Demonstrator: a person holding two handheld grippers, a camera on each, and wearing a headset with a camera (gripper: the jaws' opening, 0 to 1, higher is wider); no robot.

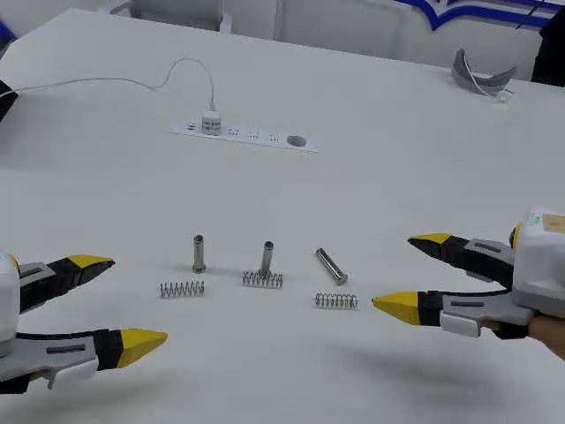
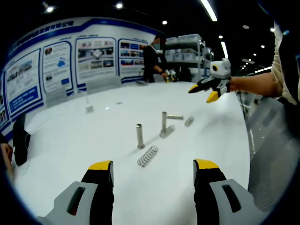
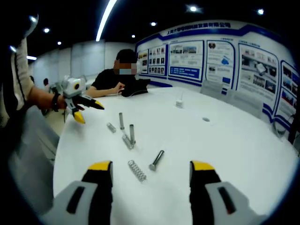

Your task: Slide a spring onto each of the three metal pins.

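- Nearest to the camera, the left hand-held gripper (image 1: 137, 299), grey with black jaws and yellow tips, has its jaws wide apart and holds nothing. The right hand-held gripper (image 1: 393, 271), of the same kind, is also wide open and empty.
- Between them, three short silver metal pins are on the white surface (image 1: 397, 177). The left pin (image 1: 199, 253) and the middle pin (image 1: 267, 258) stand upright, and the right pin (image 1: 331, 266) lies on its side.
- Three small coiled wire springs lie flat, one just in front of each pin: the left spring (image 1: 182, 289), the middle spring (image 1: 262, 280) and the right spring (image 1: 336, 301).
- No spring is on a pin, so I judge that the task is not yet begun and all three springs are left to do.
- Farther back, a white power strip (image 1: 243, 135) with a white plug (image 1: 211, 122) lies well apart from the pins.
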